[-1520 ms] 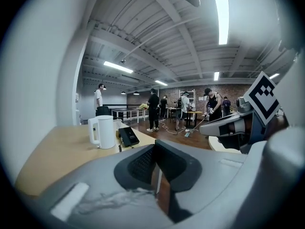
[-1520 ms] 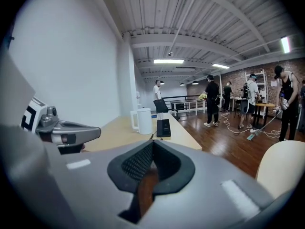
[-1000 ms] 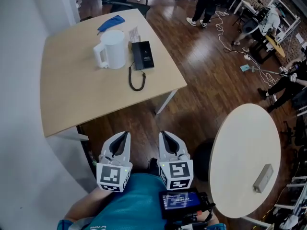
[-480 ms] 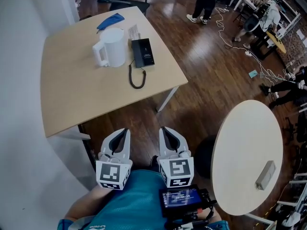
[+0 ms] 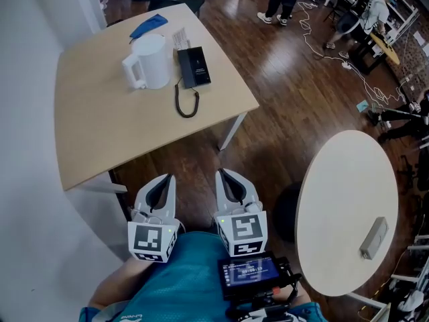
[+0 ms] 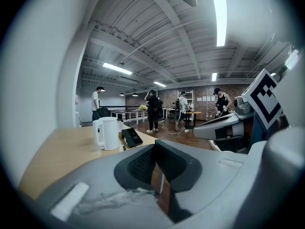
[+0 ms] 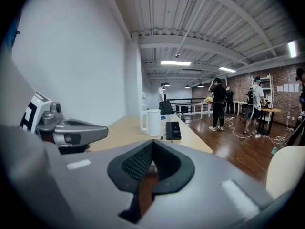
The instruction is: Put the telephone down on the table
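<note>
The black telephone (image 5: 194, 66) lies flat on the light wooden table (image 5: 100, 126), its coiled cord (image 5: 186, 102) trailing toward me. It also shows small in the left gripper view as the telephone (image 6: 132, 136) and in the right gripper view as the telephone (image 7: 172, 130). My left gripper (image 5: 166, 178) and right gripper (image 5: 224, 173) hang side by side close to my body, over the floor in front of the table's near edge. Both are shut with nothing between the pads. Each points toward the table, well short of it.
A white kettle (image 5: 149, 60) stands left of the telephone, with a blue cloth (image 5: 149, 25) and a paper (image 5: 181, 39) behind it. A round white table (image 5: 345, 206) with a grey block (image 5: 373, 238) is at right. People and cables (image 5: 335, 52) occupy the far floor.
In the head view the table and telephone have slid slightly up and left as the camera shifted. Both grippers keep their places and stay shut.
</note>
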Available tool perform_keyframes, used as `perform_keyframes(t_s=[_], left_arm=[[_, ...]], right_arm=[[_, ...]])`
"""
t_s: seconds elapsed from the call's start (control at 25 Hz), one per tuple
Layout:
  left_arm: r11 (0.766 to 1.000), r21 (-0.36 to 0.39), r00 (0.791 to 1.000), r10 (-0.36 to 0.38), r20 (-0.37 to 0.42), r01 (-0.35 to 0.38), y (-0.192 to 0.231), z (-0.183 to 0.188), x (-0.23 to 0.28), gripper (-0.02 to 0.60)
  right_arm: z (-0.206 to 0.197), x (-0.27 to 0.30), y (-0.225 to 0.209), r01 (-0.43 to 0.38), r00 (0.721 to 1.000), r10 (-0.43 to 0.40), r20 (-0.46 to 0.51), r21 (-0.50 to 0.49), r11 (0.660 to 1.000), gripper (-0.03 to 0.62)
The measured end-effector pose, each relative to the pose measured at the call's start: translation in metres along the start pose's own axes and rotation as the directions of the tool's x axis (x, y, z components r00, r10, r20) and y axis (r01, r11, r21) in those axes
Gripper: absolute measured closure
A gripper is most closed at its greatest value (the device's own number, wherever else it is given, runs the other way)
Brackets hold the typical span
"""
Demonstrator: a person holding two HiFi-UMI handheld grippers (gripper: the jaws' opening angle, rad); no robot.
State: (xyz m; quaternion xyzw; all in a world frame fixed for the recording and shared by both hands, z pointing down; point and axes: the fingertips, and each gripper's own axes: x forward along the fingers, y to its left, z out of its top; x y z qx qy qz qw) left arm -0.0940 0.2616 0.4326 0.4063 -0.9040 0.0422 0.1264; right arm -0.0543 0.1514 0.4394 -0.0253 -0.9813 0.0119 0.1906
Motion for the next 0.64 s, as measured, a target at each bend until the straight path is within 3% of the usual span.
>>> perform_keyframes(t_s=[0.64], left_arm=[[1.000, 0.002, 1.000, 0.001, -0.003, -0.001, -0.012, 0.000, -0.005, 0.567]], right_arm=[[-0.005, -0.011, -0.002, -0.007, 1.000, 0.007, -0.006, 0.010, 1.000, 0.603]])
